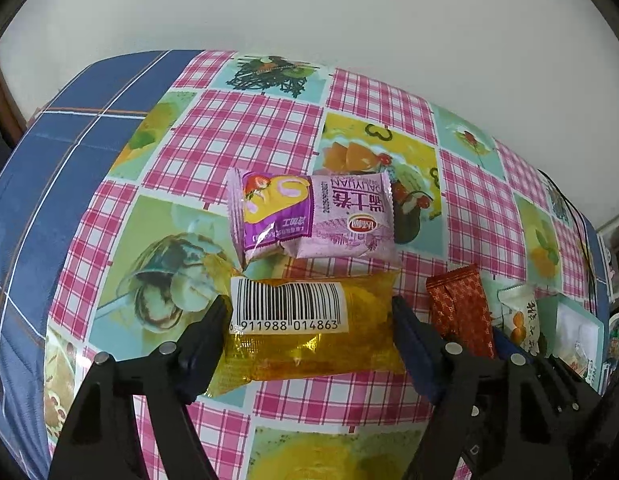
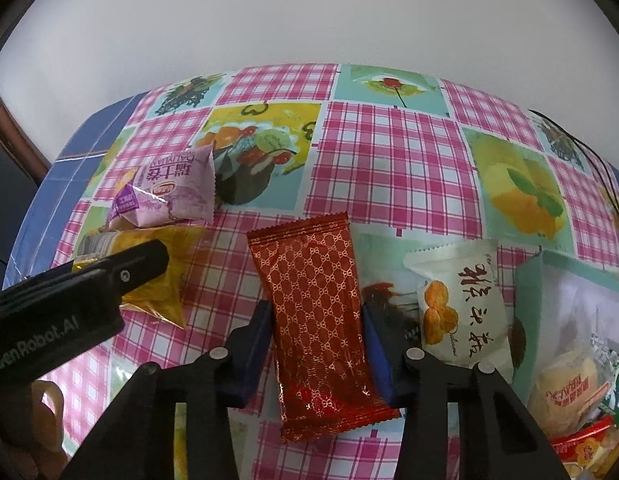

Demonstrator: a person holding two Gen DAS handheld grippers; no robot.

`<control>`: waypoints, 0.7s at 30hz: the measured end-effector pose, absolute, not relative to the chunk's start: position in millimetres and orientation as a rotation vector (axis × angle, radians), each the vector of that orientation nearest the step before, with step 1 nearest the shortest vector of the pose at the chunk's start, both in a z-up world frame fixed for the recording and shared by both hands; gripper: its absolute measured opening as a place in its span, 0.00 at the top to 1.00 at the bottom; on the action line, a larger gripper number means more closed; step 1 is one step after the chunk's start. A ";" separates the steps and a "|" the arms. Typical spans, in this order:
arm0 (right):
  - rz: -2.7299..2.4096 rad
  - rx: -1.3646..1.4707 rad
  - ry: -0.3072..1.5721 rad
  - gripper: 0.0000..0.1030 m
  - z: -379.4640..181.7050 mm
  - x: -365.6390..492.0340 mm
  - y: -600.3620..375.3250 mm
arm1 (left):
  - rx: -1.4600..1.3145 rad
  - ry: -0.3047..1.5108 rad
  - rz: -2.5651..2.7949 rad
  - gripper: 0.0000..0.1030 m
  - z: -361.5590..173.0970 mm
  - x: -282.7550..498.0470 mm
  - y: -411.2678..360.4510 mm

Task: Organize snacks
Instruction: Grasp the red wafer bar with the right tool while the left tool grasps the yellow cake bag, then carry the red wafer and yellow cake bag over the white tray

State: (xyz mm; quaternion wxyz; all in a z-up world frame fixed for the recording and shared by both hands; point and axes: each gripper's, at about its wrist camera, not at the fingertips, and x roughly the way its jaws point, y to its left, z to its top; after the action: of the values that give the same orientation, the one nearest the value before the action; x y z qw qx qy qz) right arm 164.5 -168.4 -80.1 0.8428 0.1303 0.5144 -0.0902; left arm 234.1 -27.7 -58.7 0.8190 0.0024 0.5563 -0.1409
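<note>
1. The counter (image 1: 245, 120) is the biggest thing. It has a cloth with pink checks and food pictures on it, and a blue cloth covers its far left part.
2. A pale green box (image 2: 527, 300) sits at the right side of the counter. It has wrapped snacks inside.
3. The left gripper (image 1: 309, 334) points down at the counter. Its two fingers stand on either side of the yellow snack bag (image 1: 309, 360), right at the bag's ends. The bag lies flat on the counter with a white barcode sticker on top. I cannot tell if the fingers press it.
4. The right gripper (image 2: 317, 354) points down too. Its blue pads sit right against the two long sides of the red snack pack (image 2: 317, 312), so it looks held. The pack lies on the counter, between the yellow bag and the white pack.
5. The purple snack pack (image 1: 313, 216) lies on the counter just behind the yellow bag.
6. The white snack pack (image 2: 461, 300) has orange fruit drawn on it. It lies between the red pack and the green box.
</note>
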 end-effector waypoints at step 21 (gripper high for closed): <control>-0.229 0.285 1.097 0.54 -28.9 115.0 -168.3 | -0.096 1.196 -0.282 0.24 -8.1 194.4 -6.2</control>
State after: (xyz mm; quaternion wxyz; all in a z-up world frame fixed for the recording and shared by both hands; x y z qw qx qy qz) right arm 115.0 -168.3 -28.9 0.8376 0.1347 0.5183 -0.1081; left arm 194.4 -6.2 -8.1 0.8159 -0.0452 0.5610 -0.1324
